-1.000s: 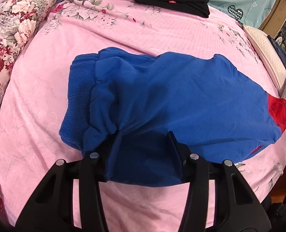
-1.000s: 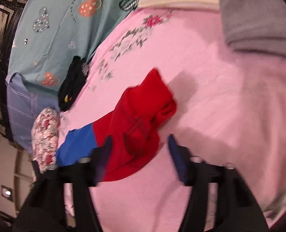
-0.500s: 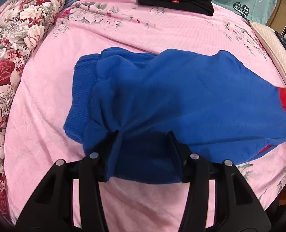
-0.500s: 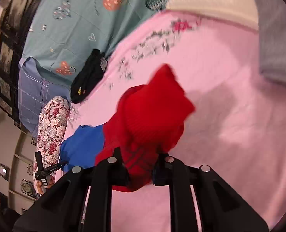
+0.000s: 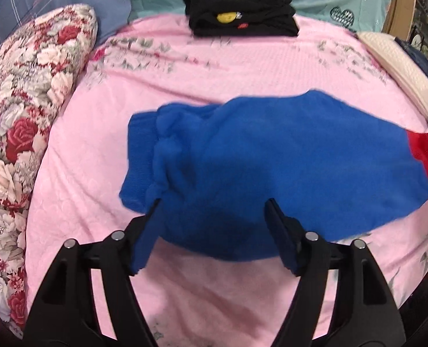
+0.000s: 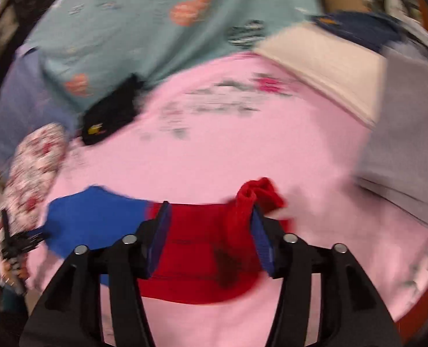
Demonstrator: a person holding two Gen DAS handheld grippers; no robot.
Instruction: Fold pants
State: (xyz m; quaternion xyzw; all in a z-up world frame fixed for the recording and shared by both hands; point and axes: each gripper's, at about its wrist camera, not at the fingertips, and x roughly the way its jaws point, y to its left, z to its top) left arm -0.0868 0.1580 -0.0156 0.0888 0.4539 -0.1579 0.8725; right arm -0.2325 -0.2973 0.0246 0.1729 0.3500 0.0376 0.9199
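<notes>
Half a sec ago the left gripper (image 5: 212, 202) was tight against the blue cloth w/ the fabric draped over its fingers; now it's pulled back, fingers spread wide apart, nothing between them, cloth lying flat ahead. The right gripper (image 6: 209, 205), pinched shut on the red end a moment ago, now has its fingers apart w/ the red fabric sitting loose between them. One pair of pants (image 5: 271, 167), blue body & red leg end (image 6: 214, 243), lies across the middle of the pink bedspread (image 5: 242, 63), waistband toward the floral pillow (image 5: 25, 110). Count: 2 grippers, 1 pants, 1 folded black garment stack (image 5: 240, 17) at the far edge of the bed, 1 floral pillow on the left, 1 cream pillow (image 5: 399, 66) on the right. Teal heart-print sheet (image 6: 121, 23) hangs behind. Right view is badly motion-blurred, so detail there is poor. Grey cloth (image 6: 402, 121) at far right.
</notes>
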